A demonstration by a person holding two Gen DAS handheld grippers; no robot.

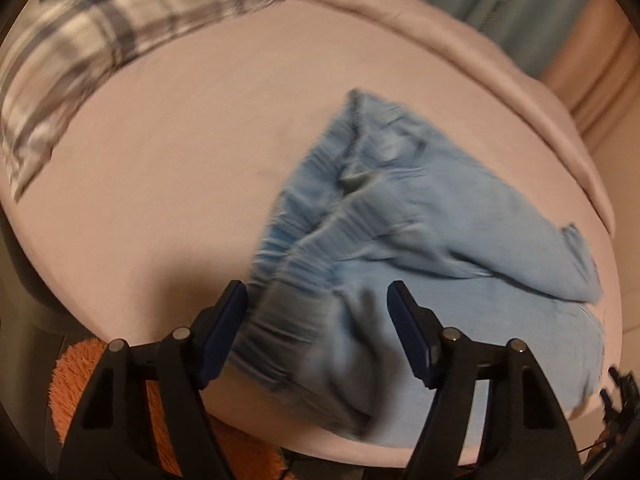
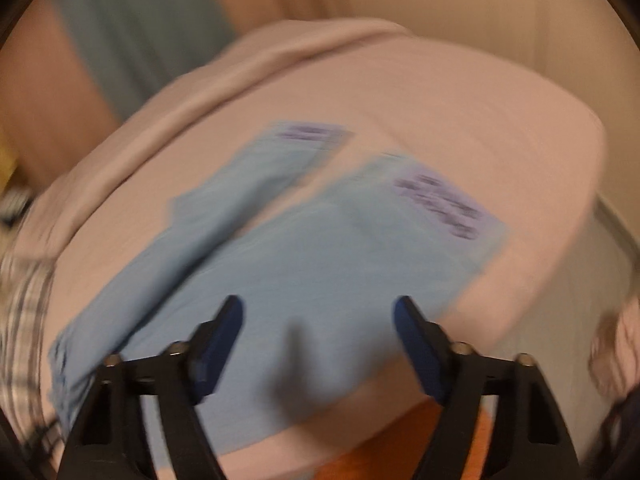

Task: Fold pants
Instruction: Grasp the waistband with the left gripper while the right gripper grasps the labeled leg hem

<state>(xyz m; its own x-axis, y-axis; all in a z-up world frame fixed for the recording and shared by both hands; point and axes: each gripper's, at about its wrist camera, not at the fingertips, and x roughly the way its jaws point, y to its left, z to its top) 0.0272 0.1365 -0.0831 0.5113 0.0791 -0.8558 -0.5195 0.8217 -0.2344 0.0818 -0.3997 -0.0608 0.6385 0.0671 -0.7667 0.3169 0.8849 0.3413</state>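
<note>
Pink-sheeted bed (image 1: 168, 168) filling both views, its near edge curving across the bottom. Past the far edge, a teal curtain (image 1: 516, 4) between pale peach panels of wall or drape; too blurred to tell which. Orange shaggy rug (image 1: 72, 376) on the floor under the near edge, seen again in the right wrist view at the lower right.

Plaid grey-and-white blanket (image 1: 80, 52) bunched along the far left corner of the bed in the left wrist view; in the right wrist view the same plaid at the left edge. Nothing lying between the grippers and the cloth.

Light blue pants (image 1: 420, 216) spread near the near edge of the bed, toward its right side. Gathered waistband rumpled and lying just ahead of the left gripper (image 1: 316, 304). In the right wrist view, both legs (image 2: 304, 240) running away toward the far edge, slightly apart, each ending in a cuff with dark blurred printing.

Left gripper held low over the waistband, jaws spread wide, gripping nothing. Right gripper (image 2: 318, 320) low over the seat area, jaws likewise wide apart, clasping nothing. Contact with the cloth not discernible through the motion blur.
</note>
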